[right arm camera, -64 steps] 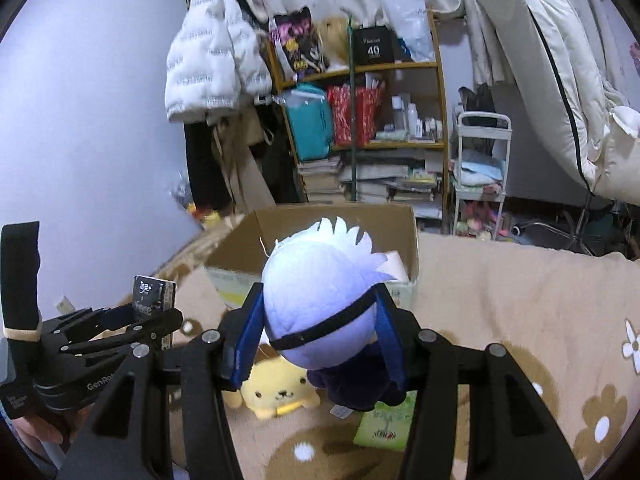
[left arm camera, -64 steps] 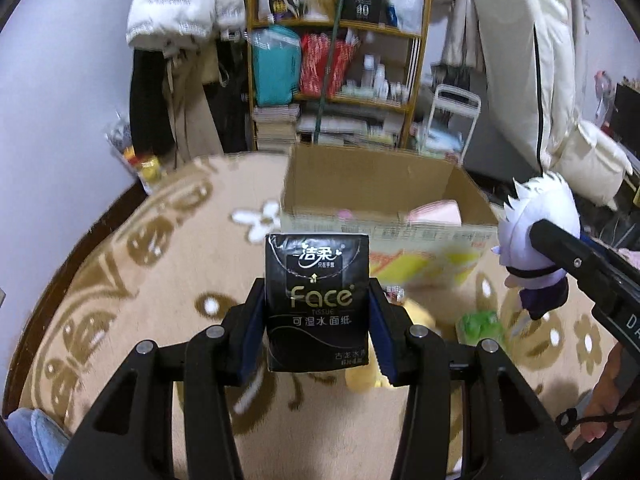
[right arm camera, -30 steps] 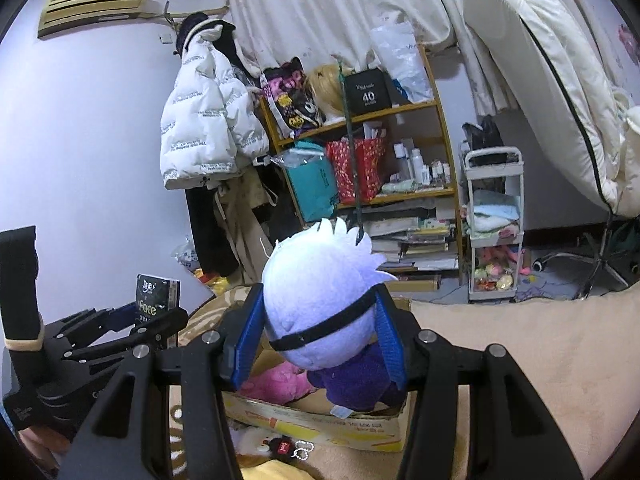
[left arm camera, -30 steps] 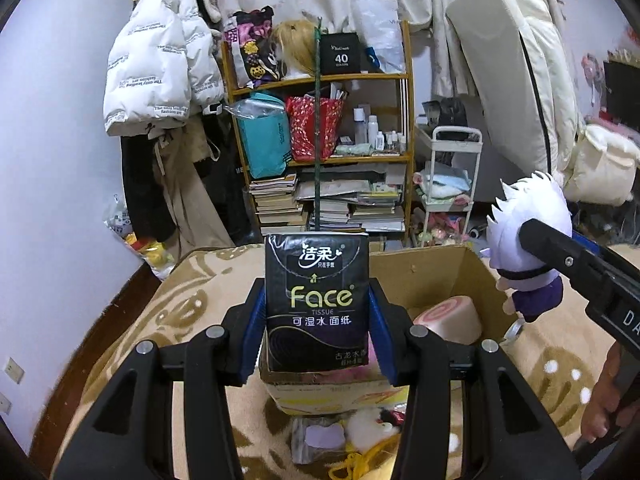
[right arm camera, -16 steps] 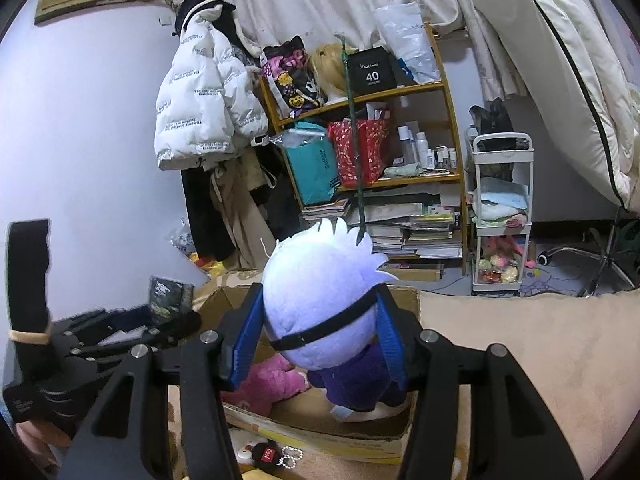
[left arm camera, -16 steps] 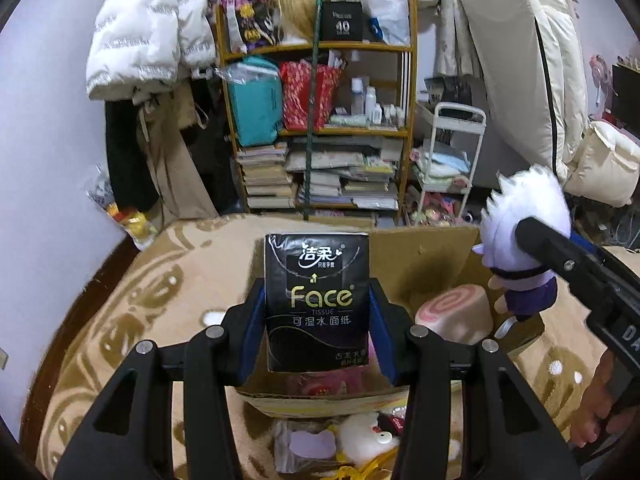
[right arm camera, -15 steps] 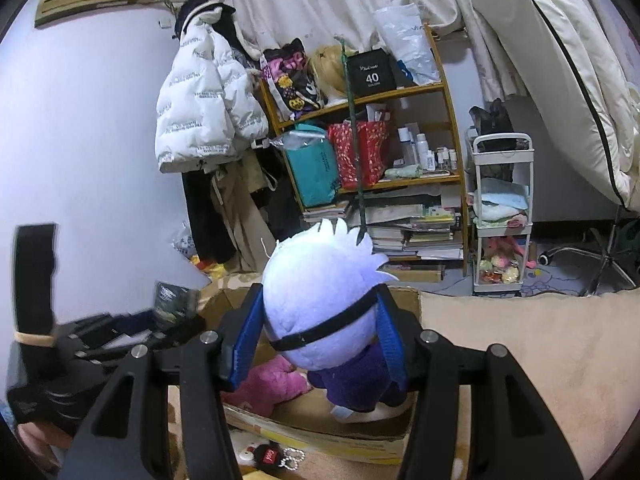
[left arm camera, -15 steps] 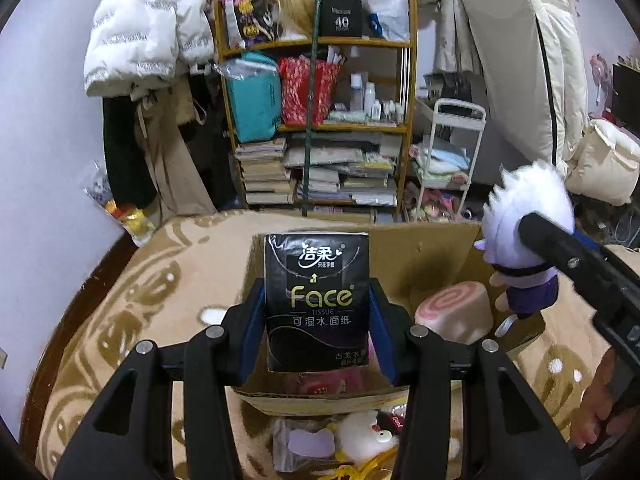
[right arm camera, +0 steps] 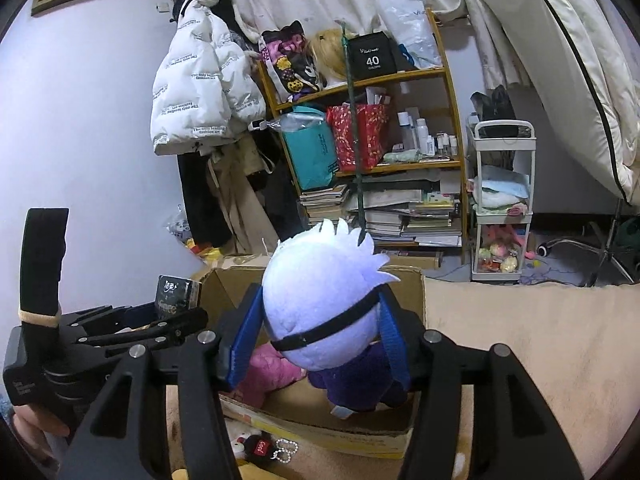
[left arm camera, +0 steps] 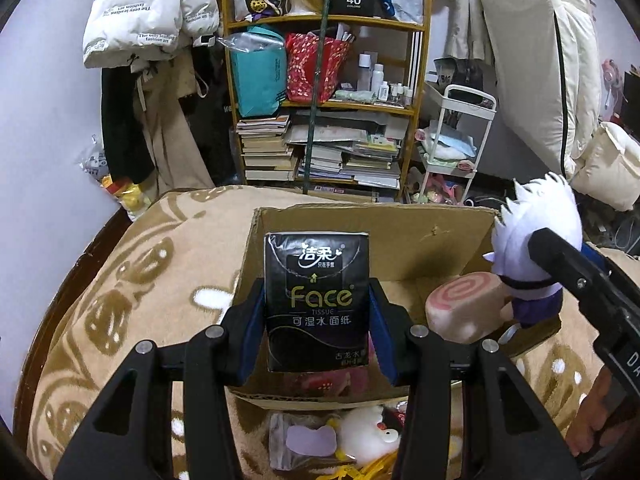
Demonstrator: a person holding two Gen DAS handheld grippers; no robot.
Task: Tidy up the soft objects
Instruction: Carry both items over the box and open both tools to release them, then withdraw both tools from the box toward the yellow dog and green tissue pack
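A bookshelf (left arm camera: 324, 92) stands at 12 o'clock behind the cardboard box (left arm camera: 400, 236) (a pink roll cushion (left arm camera: 464, 308) inside). Left gripper (left arm camera: 317, 304) clamps the black tissue pack (left arm camera: 317, 300) above it; right gripper (right arm camera: 320, 332) clamps the white-haired plush doll (right arm camera: 320, 312).

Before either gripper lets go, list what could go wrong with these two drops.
1. The left gripper holds the tissue pack over the cardboard box's near wall; released here, it might clip the rim and land outside among the toys on the blanket.
2. The white-haired plush in the right gripper sits above the pink plush; it could pile up and roll.
3. Both grippers crowd one box and may collide.
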